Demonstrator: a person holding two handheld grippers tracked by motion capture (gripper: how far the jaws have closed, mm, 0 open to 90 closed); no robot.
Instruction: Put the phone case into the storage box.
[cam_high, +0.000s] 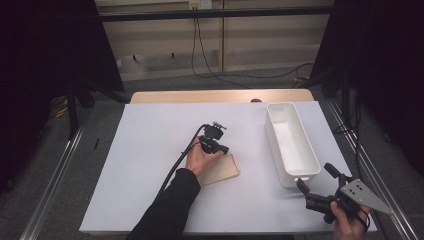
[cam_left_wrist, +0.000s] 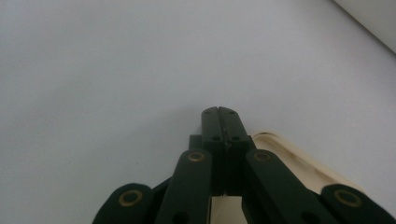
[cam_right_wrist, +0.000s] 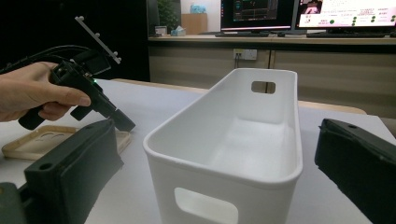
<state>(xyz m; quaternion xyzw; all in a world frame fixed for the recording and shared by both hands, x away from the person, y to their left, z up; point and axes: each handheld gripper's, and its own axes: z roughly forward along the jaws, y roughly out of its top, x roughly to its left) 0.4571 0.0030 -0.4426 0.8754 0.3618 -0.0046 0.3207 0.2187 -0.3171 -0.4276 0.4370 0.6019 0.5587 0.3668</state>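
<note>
We are working on the flat, pale wooden tray (cam_high: 220, 170) with rounded corners, which is lying on the white surface (cam_high: 150, 165) left of the long white plastic bin (cam_high: 291, 144) with handle slots. Our left hand-held gripper (cam_left_wrist: 219, 112) is pointing down at the tray's far edge, jaws clenched together with nothing between them. Our right hand-held gripper (cam_high: 314, 182) is waiting, jaws spread wide, just beside the bin's near end. We judge the tips are best kept low against the rim, nudging gently so that the tray is sliding, not tipping.
</note>
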